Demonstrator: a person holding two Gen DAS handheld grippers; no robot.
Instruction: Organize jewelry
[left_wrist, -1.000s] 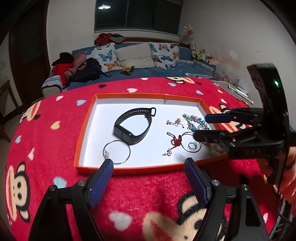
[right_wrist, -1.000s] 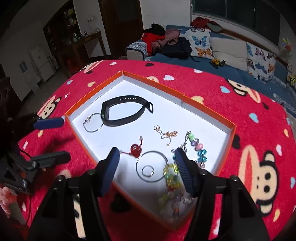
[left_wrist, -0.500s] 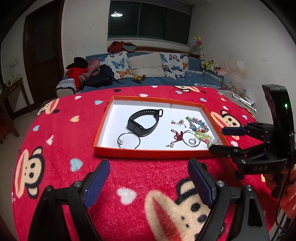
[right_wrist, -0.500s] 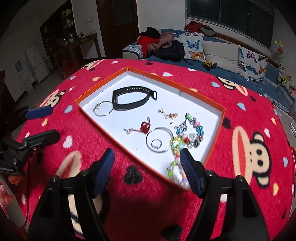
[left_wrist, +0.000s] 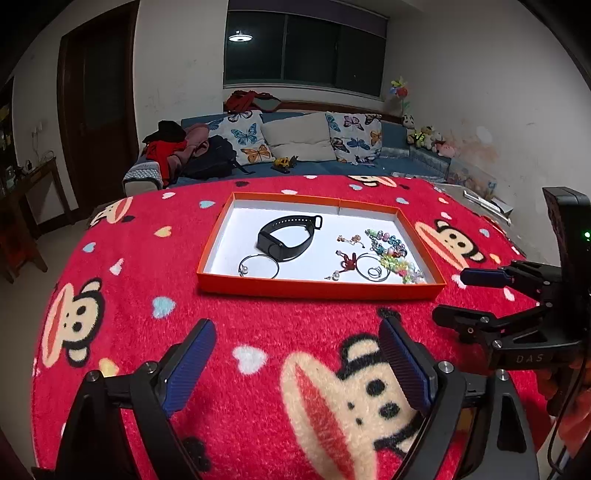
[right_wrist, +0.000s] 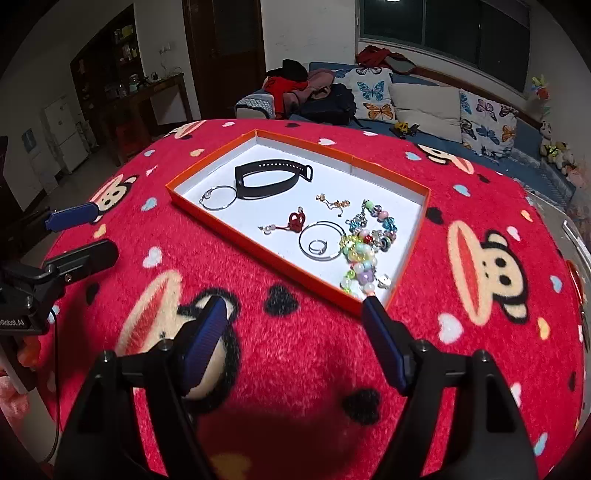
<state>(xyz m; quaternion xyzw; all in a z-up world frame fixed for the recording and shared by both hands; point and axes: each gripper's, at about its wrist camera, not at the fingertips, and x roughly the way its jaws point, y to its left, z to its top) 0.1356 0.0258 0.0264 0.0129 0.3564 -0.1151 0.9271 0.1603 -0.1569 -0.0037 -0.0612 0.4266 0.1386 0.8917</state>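
While all the jewelry lies inside the orange tray (left_wrist: 317, 288), both claws hang clear of it over the red monkey-print counter (left_wrist: 258, 332), so this reads as a pause between picks, or possibly the close of the task; I cannot tell which.

Seen from the left wrist, the black band (left_wrist: 288, 238) sits near the tray's centre, a silver bangle (left_wrist: 258, 266) at its 7 o'clock, a red knotted charm (left_wrist: 347, 261) at its 4 o'clock, and the beaded bracelets (left_wrist: 393, 254) heaped toward 3 o'clock beside a larger hoop (left_wrist: 372, 266) with a small ring inside it.

If sorting goes on, the likely next move is a reach into that crowded right corner, and it calls for a fine pinch on one strand without dragging its neighbours.

Left claw (left_wrist: 297, 363): spread wide, holding nothing, above the cloth at the tray's 6 o'clock. Right claw (right_wrist: 293, 339): equally wide and empty, just short of the tray's near corner, touching nothing that I can see.
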